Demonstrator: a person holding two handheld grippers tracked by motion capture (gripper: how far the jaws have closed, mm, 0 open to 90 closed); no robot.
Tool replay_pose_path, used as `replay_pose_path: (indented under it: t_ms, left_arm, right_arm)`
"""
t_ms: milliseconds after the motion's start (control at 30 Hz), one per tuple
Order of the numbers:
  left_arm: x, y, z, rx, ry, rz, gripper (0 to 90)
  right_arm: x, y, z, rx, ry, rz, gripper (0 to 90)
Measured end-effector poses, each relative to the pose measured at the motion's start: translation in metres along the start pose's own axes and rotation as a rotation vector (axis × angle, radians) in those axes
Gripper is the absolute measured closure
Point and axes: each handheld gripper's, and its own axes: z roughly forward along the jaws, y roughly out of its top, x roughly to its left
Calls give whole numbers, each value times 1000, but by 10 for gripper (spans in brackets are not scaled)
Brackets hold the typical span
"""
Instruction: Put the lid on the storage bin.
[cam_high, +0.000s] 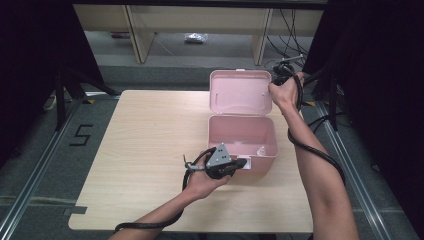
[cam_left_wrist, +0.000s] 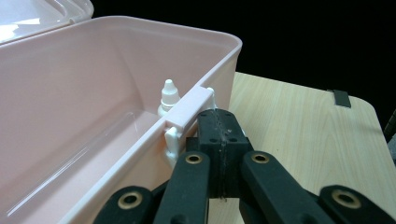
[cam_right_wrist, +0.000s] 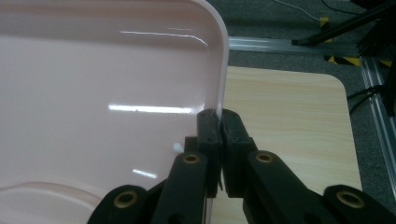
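Pink box (cam_high: 242, 135) near the table's (cam_high: 150, 150) far right part, lid (cam_high: 240, 92) swung up and back, small white dropper bottle (cam_left_wrist: 168, 96) standing inside by the front wall. Right gripper (cam_right_wrist: 219, 122) clamped on the lid's side edge. Left gripper (cam_left_wrist: 217, 133) clenched at the front latch (cam_left_wrist: 187, 112), apparently steadying the box. Judged: either just opened or about to be closed; bottle in place.

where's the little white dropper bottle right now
The white dropper bottle stands inside the pink box, in its front right corner in the high view, just behind the front latch.
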Motion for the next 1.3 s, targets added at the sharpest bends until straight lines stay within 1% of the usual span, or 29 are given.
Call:
replay_pose_path:
  t_ms: [67,100,133,233,267,300,333,367,400,433,500,533,567,600,633,800,833,867,900,933,967,1000,1033,1067,1100,1200,1233,1267,1300]
  left_arm:
    - [0,0,1,-7,-4,-2,900]
    - [0,0,1,-8,-9,-2,900]
    - [0,0,1,-8,-9,-1,900]
    - [0,0,1,-8,-8,-1,900]
    - [0,0,1,-7,-9,-1,900]
    - [0,0,1,-7,-9,-1,900]
    - [0,0,1,-8,-8,-1,900]
    - [0,0,1,-6,-7,0,900]
    - [0,0,1,-6,-7,0,900]
    - [0,0,1,-6,-7,0,900]
    - [0,0,1,-5,-5,2,900]
    - [0,0,1,-6,-4,1,900]
    - [0,0,1,-6,-4,1,900]
    - [0,0,1,3,3,1,900]
    - [0,0,1,2,1,1,900]
    - [0,0,1,2,2,-3,900]
    - [0,0,1,3,2,-3,900]
    - [0,0,1,3,2,-3,900]
    - [0,1,1,4,1,-2,900]
    - [0,1,1,5,0,-1,900]
    - [0,1,1,5,-1,-2,900]
    - [0,1,0,6,-1,-1,900]
    - [0,1,1,5,-1,-1,900]
    - [0,1,1,5,-1,-1,900]
    - [0,1,1,6,-1,-1,900]
    - [0,1,1,7,-1,0,900]
    - [0,1,1,7,-1,1,900]
    - [0,1,1,7,-1,0,900]
    - [0,1,1,7,-1,0,900]
  right_arm:
    - [0,0,-1,1,4,-6,890]
    - [2,-1,-3,-10,1,17,890]
    - [0,-1,-5,-12,4,-11,890]
    - [1,-1,-8,-24,8,-9,892]
    - [4,-2,-9,-18,15,30,892]
    - [2,-2,-9,-31,15,-4,892]
    - [3,-3,-10,-32,13,14,893]
    - [2,-3,-12,-36,13,-3,893]
    - [3,-3,-12,-38,11,10,894]
    - [2,-3,-13,-40,12,-2,894]
    - [3,-4,-15,-46,11,7,894]
    - [2,-4,-16,-50,12,-8,894]
    - [5,-4,-17,-52,19,16,894]
    - [4,-4,-19,-52,19,10,895]
    - [3,-5,-19,-59,14,-15,895]
    - [4,-7,-23,-67,20,11,896]
    - [3,-7,-23,-71,17,-9,897]
    - [4,-7,-25,-63,26,19,897]
    - [5,-7,-25,-68,26,21,897]
    - [3,-8,-25,-82,20,-9,897]
    - [4,-9,-26,-84,23,6,897]
    - [4,-9,-28,-76,28,-3,897]
    - [2,-10,-28,-98,18,-23,897]
    - [4,-10,-30,-85,30,4,897]
    - [4,-10,-30,-85,30,4,897]
    - [3,-12,-32,-103,32,-18,897]
    - [2,-13,-32,-125,21,-45,898]
    - [4,-13,-35,-108,31,-17,898]
    - [3,-15,-35,-130,25,-38,898]
